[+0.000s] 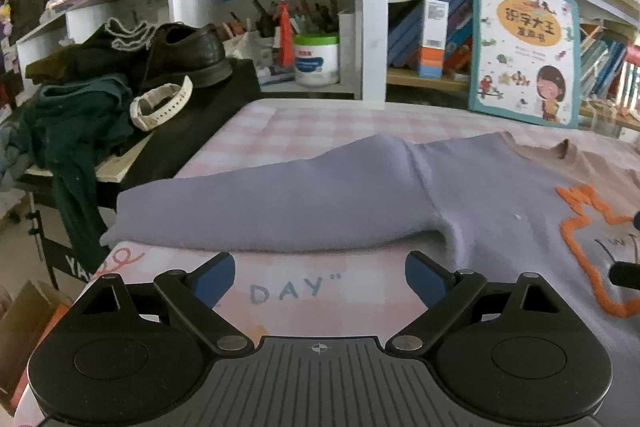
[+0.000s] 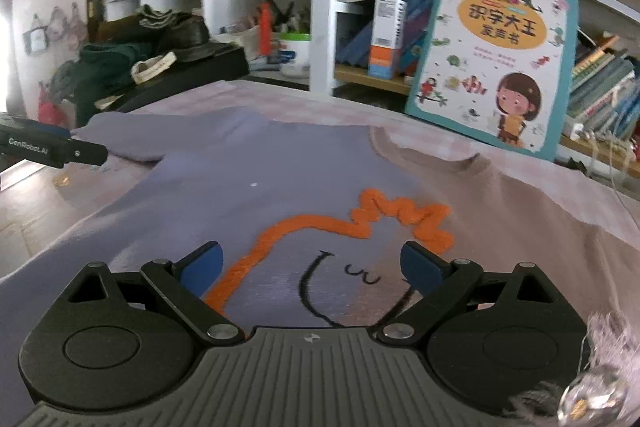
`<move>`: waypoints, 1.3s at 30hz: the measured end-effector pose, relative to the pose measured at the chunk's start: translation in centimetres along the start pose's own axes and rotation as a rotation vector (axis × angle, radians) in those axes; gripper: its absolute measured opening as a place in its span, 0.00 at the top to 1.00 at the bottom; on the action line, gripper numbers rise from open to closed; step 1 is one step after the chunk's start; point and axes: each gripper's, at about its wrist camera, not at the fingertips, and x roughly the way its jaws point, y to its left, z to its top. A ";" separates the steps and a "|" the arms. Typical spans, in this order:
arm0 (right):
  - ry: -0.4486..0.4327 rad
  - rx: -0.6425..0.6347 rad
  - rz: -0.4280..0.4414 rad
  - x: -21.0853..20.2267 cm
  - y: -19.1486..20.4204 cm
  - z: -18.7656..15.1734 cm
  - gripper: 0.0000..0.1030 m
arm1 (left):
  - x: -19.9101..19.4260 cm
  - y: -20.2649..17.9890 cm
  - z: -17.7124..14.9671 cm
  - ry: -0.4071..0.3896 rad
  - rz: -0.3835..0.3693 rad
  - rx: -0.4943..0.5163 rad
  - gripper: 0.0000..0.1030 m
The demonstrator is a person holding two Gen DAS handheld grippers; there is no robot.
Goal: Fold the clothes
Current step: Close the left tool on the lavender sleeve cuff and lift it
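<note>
A lavender and tan sweatshirt [image 1: 480,195] with an orange outline design lies flat on the pink checked table [image 1: 320,123]. Its left sleeve [image 1: 260,211] stretches out toward the table's left edge. My left gripper [image 1: 320,281] is open and empty, hovering over bare cloth just in front of the sleeve. My right gripper [image 2: 312,267] is open and empty above the sweatshirt's chest [image 2: 280,187], over the orange design [image 2: 400,217]. The left gripper's tip [image 2: 86,153] shows at the left in the right wrist view.
A children's book [image 1: 528,51] stands upright at the table's far edge in front of crowded shelves. A black side table [image 1: 192,131] at the left holds a shoe [image 1: 188,55], a white band [image 1: 160,107] and dark clothes [image 1: 76,119].
</note>
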 end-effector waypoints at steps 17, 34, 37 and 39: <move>0.025 -0.028 0.030 1.3 1.0 0.5 0.07 | 2.8 6.0 1.7 0.016 0.153 -0.075 0.09; 0.071 -0.052 0.048 1.9 1.4 0.4 0.03 | 7.1 14.6 1.5 0.126 0.117 -0.416 0.10; 0.074 -0.053 0.044 2.0 1.4 0.5 0.03 | 7.8 16.1 1.1 0.132 0.080 -0.525 0.10; 0.077 -0.051 0.044 2.0 1.4 0.5 0.03 | 8.3 17.0 0.6 0.139 0.058 -0.599 0.10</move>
